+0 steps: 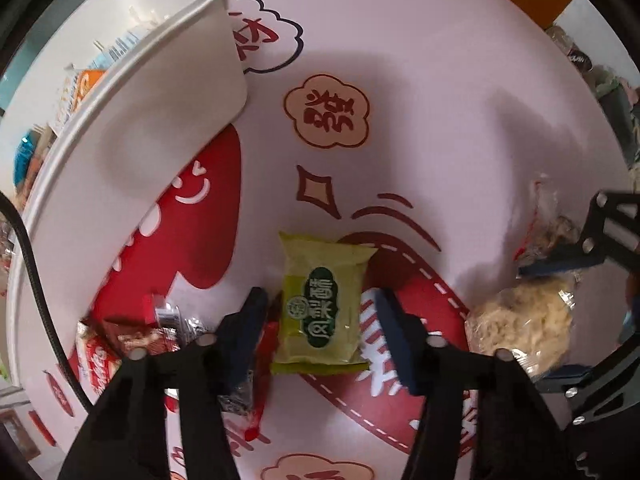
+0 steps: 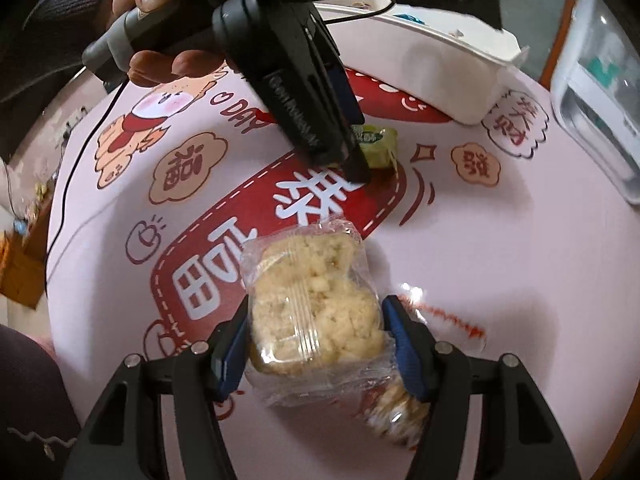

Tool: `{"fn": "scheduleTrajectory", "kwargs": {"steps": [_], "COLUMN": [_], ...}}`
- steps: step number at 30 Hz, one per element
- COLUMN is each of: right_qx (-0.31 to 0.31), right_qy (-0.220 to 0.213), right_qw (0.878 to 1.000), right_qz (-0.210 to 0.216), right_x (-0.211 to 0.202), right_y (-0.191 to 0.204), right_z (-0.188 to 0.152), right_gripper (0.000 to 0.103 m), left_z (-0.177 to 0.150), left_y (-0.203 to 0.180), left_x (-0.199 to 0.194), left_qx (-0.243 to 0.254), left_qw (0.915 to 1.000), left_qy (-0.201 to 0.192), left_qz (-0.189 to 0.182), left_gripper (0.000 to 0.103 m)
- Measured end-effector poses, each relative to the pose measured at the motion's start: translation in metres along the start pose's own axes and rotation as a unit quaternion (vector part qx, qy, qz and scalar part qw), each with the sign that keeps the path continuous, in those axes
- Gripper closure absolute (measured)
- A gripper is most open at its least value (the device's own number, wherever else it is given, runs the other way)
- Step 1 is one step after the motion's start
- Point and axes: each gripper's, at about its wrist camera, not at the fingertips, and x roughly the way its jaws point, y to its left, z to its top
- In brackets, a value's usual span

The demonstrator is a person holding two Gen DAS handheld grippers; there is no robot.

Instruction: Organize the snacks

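Between the right gripper's blue pads a clear-wrapped crumbly rice cake is sitting, both pads touching the crinkly film, so it is reading as a light grip ready for lifting; a second similar packet is lying just under it, blurred. Over on the left, the left gripper is pointing straight down and straddling a green pillow-shaped snack pack; its left pad is at the pack's edge but the right pad is standing visibly apart, so the jaws are open around it, not yet pinching. Placement looks deliberate: each tool is lining up on one packet for a two-handed pickup, probably toward the bin. Beside the left tool, small red and silver foil wrappers are lying loose on the glossy printed tablecloth, pink with red cartoon shapes. Farther back, a white smooth-walled plastic bin is standing on the cloth, already holding several packets. A person's hand is gripping the left tool's handle.
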Motion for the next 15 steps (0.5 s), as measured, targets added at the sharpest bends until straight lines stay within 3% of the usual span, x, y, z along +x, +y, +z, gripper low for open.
{"fn": "scheduleTrajectory", "kwargs": {"steps": [1, 2, 8, 10, 15], "right_qx": [0.007, 0.015, 0.052, 0.057, 0.065], "right_qy": [-0.003, -0.005, -0.02, -0.025, -0.032], "right_qw": [1.0, 1.0, 0.998, 0.998, 0.997], "right_qz": [0.003, 0.006, 0.007, 0.004, -0.004], "right_x": [0.0, 0.0, -0.008, -0.012, -0.021], "right_y": [0.0, -0.001, 0.002, 0.003, 0.009], "right_z": [-0.001, -0.002, -0.005, -0.005, -0.004], "right_gripper": [0.04, 0.041, 0.041, 0.041, 0.041], "left_z": [0.0, 0.0, -0.012, -0.016, -0.036], "left_y": [0.0, 0.0, -0.005, 0.01, 0.009], "left_x": [-0.001, -0.002, -0.003, 0.0, -0.019], "left_qx": [0.0, 0.0, -0.019, -0.03, -0.069], "left_qw": [1.0, 1.0, 0.9997, 0.9994, 0.9973], "left_qy": [-0.004, -0.006, -0.015, -0.016, -0.028], "left_qz": [-0.002, -0.004, -0.008, -0.009, 0.0], "left_gripper": [0.063, 0.066, 0.067, 0.067, 0.067]}}
